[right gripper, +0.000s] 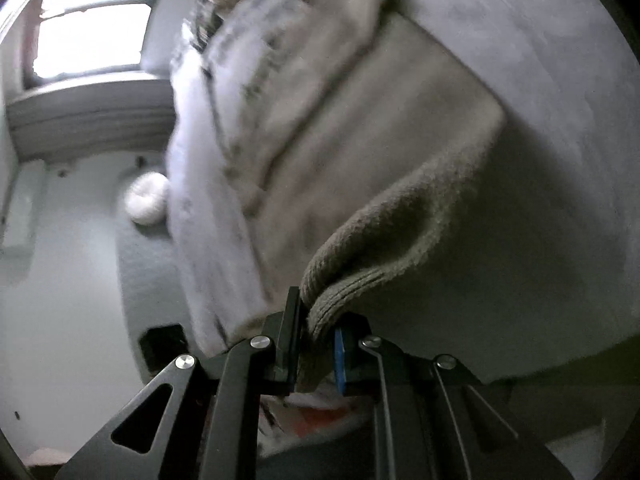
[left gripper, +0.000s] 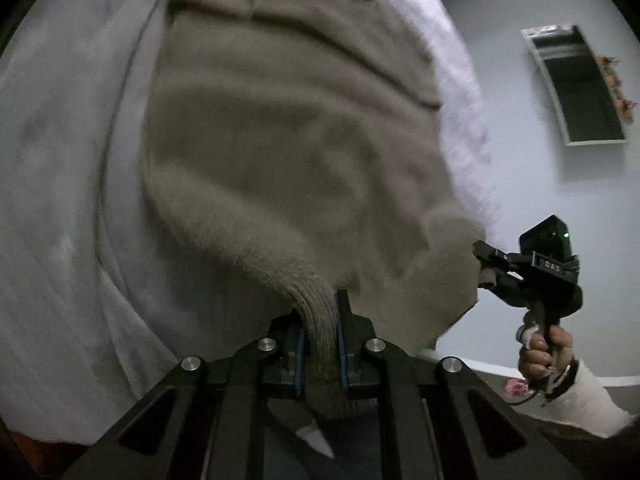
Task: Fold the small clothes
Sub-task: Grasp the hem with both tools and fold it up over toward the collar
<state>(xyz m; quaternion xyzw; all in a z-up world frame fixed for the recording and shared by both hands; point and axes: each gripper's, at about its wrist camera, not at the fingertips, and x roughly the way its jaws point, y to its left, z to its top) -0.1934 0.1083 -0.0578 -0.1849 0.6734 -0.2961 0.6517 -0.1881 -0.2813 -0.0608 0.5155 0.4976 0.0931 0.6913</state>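
A beige fuzzy knit garment [left gripper: 288, 152] lies spread over a white bed cover [left gripper: 60, 200], its near end lifted. My left gripper [left gripper: 320, 320] is shut on the garment's ribbed hem, which hangs between the blue pads. My right gripper [left gripper: 486, 258] shows in the left wrist view at the right, shut on the hem's other corner. In the right wrist view the right gripper [right gripper: 318, 322] pinches a bunched ribbed edge of the garment [right gripper: 360, 140], which stretches away over the white cover [right gripper: 540, 80].
A white-framed mirror [left gripper: 576, 84] hangs on the pale wall to the right. A bright window [right gripper: 92, 36] and a white round object [right gripper: 146, 202] lie left of the bed. The person's hand [left gripper: 540, 352] holds the right gripper's handle.
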